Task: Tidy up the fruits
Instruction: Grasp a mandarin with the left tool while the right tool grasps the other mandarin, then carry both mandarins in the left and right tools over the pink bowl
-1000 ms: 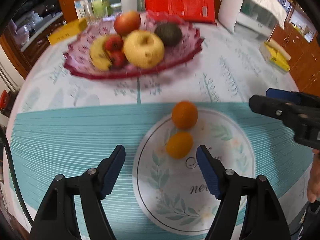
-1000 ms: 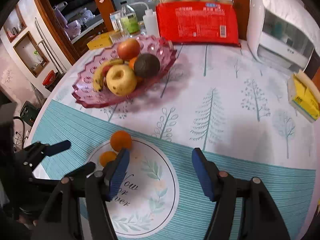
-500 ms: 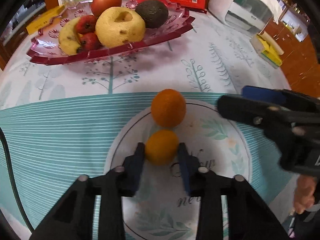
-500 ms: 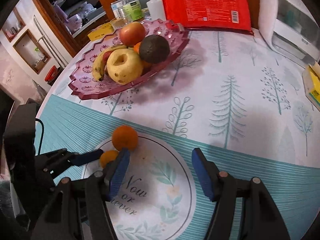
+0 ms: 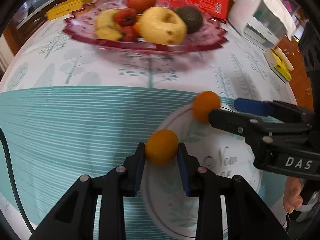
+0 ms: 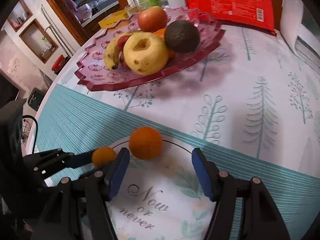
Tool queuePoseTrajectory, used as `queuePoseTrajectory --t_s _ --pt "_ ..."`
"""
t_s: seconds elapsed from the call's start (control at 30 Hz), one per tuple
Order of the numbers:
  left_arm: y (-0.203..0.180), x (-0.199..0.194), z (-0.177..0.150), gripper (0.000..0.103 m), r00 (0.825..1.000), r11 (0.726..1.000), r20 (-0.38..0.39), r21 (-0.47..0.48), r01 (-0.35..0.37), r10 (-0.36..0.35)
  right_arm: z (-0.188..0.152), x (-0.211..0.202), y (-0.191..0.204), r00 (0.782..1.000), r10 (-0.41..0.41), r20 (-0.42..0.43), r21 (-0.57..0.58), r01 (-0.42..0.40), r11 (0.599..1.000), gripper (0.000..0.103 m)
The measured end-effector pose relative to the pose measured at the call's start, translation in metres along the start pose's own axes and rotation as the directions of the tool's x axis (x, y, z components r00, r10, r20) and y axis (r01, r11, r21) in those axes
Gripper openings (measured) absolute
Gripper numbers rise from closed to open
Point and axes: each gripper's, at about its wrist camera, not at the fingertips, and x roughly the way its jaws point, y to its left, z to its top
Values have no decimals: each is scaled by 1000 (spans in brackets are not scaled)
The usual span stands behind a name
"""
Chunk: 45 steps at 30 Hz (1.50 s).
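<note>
Here, your left gripper (image 5: 161,149) has its blue ribbed pads clamped on the smaller orange (image 5: 161,147), a smooth, slightly oval fruit pinched at both sides, just at the left rim of the round printed medallion (image 5: 222,164) on the tablecloth. From the right wrist view the same smaller orange (image 6: 103,157) sits at the tip of your left gripper (image 6: 88,158), just left of your right tool's near pad.

Your right gripper (image 6: 158,160) has its pads apart and nothing between them. The larger orange (image 6: 145,142), round and finely dimpled, rests on the far edge of the medallion, just beyond the gap and nearer the left pad; whether that pad touches it you cannot tell. In the left wrist view your right gripper (image 5: 230,110) reaches in from the right, its black finger overlapping the larger orange (image 5: 206,106).

The tablecloth (image 6: 250,92) is smooth, white with pale tree prints far off and fine teal stripes nearer you. On its far left stands a scalloped pink glass dish (image 6: 124,78), cut with rosettes, holding a blemished yellow apple (image 6: 145,53), a speckled banana (image 6: 111,54), a dull dark avocado (image 6: 181,36) and a red-orange round fruit (image 6: 152,19). A glossy red packet (image 6: 228,2) lies behind the dish.
</note>
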Motion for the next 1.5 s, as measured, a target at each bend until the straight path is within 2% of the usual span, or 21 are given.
queuePoseTrajectory --t_s 0.33,0.5,0.6,0.87,1.03,1.13,1.23,1.4,1.5 --pt "32 -12 0 30 999 997 23 -69 -23 25 5 22 9 1000 -8 -30 -9 8 1000 65" --pt "33 -16 2 30 999 996 30 -81 -24 26 6 22 10 999 30 -28 -5 -30 1000 40" --pt "34 -21 1 30 999 996 31 -87 -25 28 4 19 12 999 28 -29 -3 -29 1000 39" --pt "25 -54 5 30 997 996 66 -78 -38 43 -7 -18 16 999 44 12 -5 -44 999 39" --pt "15 -92 21 30 992 997 113 -59 -50 56 5 -64 18 997 41 69 -37 -39 999 39" --pt "10 -124 44 30 984 997 162 -41 -62 68 23 -101 21 991 28 130 -68 -19 997 39" --pt "8 -165 75 30 966 996 242 -26 -90 93 51 -143 25 978 31 207 -102 -10 995 39" --pt "2 -220 123 30 930 988 339 2 -152 142 103 -215 34 936 19 351 -148 36 988 39" --pt "-1 -243 149 30 906 981 387 13 -194 174 130 -241 37 910 18 414 -143 46 989 39"
